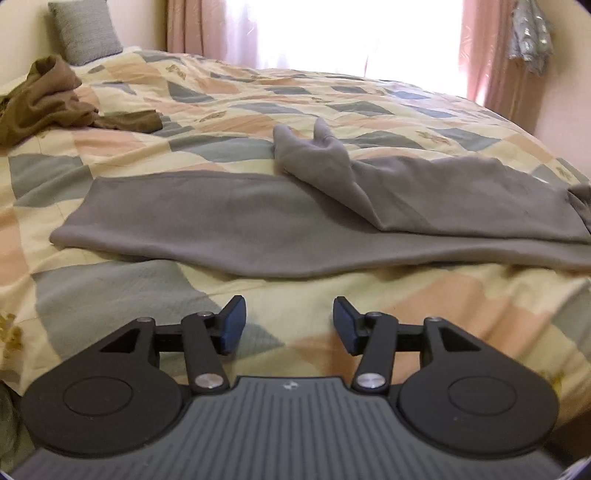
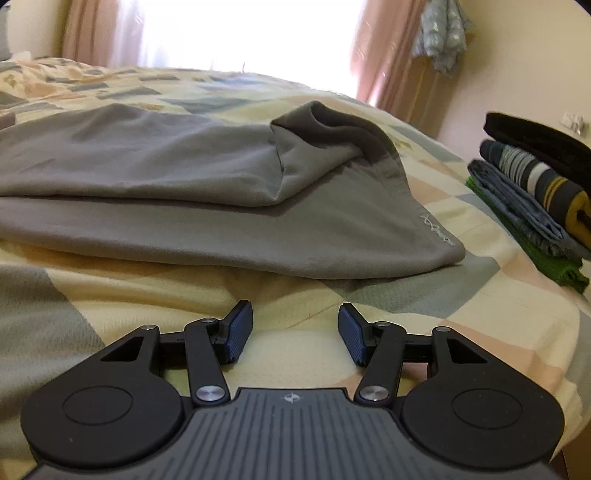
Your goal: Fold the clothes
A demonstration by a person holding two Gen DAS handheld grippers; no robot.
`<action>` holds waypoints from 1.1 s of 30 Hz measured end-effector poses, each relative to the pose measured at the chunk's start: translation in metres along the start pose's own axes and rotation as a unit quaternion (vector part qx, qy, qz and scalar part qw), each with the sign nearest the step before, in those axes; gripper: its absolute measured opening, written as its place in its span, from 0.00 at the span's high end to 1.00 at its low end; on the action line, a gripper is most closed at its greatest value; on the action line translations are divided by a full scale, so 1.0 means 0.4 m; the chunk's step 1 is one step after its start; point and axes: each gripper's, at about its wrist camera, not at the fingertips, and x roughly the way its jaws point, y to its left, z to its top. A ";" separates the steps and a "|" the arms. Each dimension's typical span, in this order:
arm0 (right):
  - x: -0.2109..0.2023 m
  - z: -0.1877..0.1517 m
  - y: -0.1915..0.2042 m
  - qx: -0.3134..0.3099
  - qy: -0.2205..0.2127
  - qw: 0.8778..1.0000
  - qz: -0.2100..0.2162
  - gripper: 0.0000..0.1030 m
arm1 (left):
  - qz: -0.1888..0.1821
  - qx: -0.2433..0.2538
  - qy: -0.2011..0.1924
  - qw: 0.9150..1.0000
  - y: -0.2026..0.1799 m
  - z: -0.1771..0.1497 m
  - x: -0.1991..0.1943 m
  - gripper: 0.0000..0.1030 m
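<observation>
A grey garment (image 1: 229,225) lies stretched across the patchwork bedspread (image 1: 207,107), folded lengthwise, with a bunched sleeve standing up near its middle. The right wrist view shows its right end (image 2: 229,218), with a small printed logo at the corner and a loose fold on top. My left gripper (image 1: 289,325) hovers over the bedspread just short of the garment's near edge, jaws apart, nothing between them. Short of the near edge at the garment's right end, my right gripper (image 2: 295,332) is likewise open and holds nothing.
A crumpled brown garment (image 1: 44,99) lies at the far left by a grey pillow (image 1: 85,29). A stack of folded clothes (image 2: 535,192) sits on the bed's right side. Pink curtains (image 1: 484,48) and a bright window are behind the bed.
</observation>
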 end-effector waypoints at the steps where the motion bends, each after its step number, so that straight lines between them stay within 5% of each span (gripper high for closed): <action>1: 0.000 0.002 0.001 0.004 0.003 1.000 -0.002 0.47 | -0.009 -0.003 0.003 1.000 0.001 0.011 -0.003 0.54; 8: -0.006 -0.014 0.011 0.026 -0.012 0.999 -0.021 0.47 | -0.033 0.052 0.027 0.998 -0.082 0.095 0.040 0.54; 11: -0.004 -0.002 0.021 0.017 -0.002 0.999 -0.031 0.47 | -0.034 0.050 0.059 0.996 -0.101 0.091 0.060 0.55; 15: -0.001 0.003 0.019 0.009 0.000 1.000 -0.026 0.47 | -0.047 0.050 0.027 0.997 -0.116 0.041 0.046 0.54; 19: -0.070 0.004 -0.018 0.064 -0.011 0.998 -0.003 0.49 | -0.060 0.008 0.042 0.997 -0.088 0.050 0.016 0.53; 24: -0.164 0.113 -0.025 0.085 -0.103 0.990 0.044 0.51 | -0.022 0.010 0.003 1.000 -0.074 0.147 0.024 0.49; 27: -0.113 0.194 -0.013 0.113 -0.115 0.985 0.061 0.52 | -0.030 0.014 -0.016 0.999 -0.089 0.220 0.061 0.46; 33: 0.104 0.312 0.016 0.162 -0.057 0.984 0.053 0.58 | -0.024 0.023 -0.025 0.999 -0.119 0.318 0.166 0.44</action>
